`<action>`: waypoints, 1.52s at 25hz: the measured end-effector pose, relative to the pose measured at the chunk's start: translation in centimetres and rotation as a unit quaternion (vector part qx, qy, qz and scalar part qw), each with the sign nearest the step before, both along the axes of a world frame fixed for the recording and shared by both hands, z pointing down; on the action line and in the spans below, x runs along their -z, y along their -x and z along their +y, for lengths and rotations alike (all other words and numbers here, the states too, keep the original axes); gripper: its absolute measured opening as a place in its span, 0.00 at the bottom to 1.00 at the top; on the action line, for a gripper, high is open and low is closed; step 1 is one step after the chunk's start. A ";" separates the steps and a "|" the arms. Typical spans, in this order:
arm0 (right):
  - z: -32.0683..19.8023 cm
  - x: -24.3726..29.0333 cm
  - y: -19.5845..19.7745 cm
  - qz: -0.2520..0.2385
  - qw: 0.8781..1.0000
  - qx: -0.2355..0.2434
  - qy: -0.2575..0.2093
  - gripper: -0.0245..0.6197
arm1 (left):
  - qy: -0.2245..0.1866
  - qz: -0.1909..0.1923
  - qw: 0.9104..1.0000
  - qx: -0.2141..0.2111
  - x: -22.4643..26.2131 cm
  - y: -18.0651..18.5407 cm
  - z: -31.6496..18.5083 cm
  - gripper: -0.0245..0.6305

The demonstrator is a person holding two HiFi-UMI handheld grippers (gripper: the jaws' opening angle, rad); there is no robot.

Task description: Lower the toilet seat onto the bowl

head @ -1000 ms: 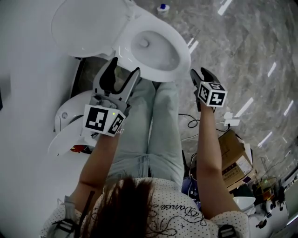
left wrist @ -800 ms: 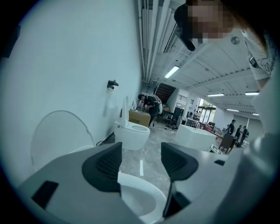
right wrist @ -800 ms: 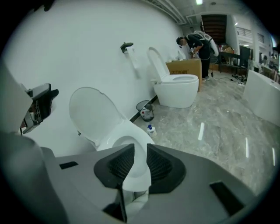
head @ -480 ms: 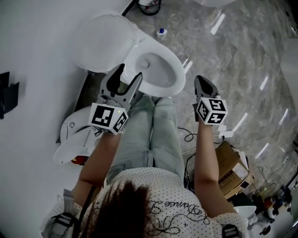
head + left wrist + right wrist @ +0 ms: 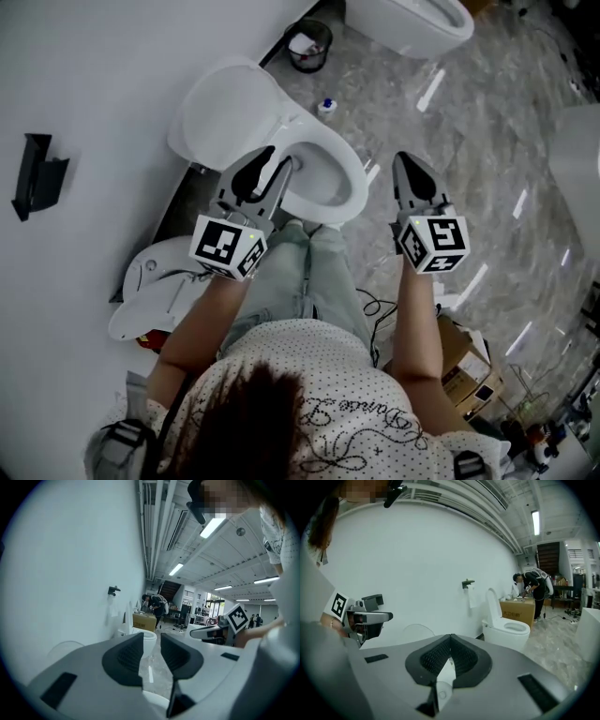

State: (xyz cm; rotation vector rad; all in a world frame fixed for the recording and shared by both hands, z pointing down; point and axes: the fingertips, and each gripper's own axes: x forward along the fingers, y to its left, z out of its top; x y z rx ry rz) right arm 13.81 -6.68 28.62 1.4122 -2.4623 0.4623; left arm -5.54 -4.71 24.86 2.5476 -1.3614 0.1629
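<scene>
The white toilet stands against the wall in the head view. Its seat and lid (image 5: 228, 114) are raised and lean back toward the wall, and the bowl (image 5: 349, 184) lies uncovered. My left gripper (image 5: 274, 165) hovers over the bowl's near left rim; its jaws are closing with nothing between them, and a gap still shows in the left gripper view (image 5: 151, 640). My right gripper (image 5: 411, 165) is shut and empty, out over the floor to the right of the bowl, clear of it. Its pads meet in the right gripper view (image 5: 450, 640).
A second toilet (image 5: 412, 23) stands farther along the wall, with a black bin (image 5: 308, 43) and a small blue-capped bottle (image 5: 325, 106) between the two. Another white fixture (image 5: 155, 279) sits at my lower left. Cardboard boxes (image 5: 464, 370) and cables lie behind me. A person (image 5: 533, 590) bends over a box far off.
The left jaws have narrowed from wide open, and the right jaws have gone from partly open to shut. The left gripper has shifted from beside the bowl to over its rim. The head view has tilted up.
</scene>
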 end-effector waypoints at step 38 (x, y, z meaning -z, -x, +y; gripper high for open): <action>2.4 20.4 12.6 -0.060 0.965 0.154 -0.201 0.05 | -0.136 -0.005 0.985 0.107 13.6 6.8 2.9 0.08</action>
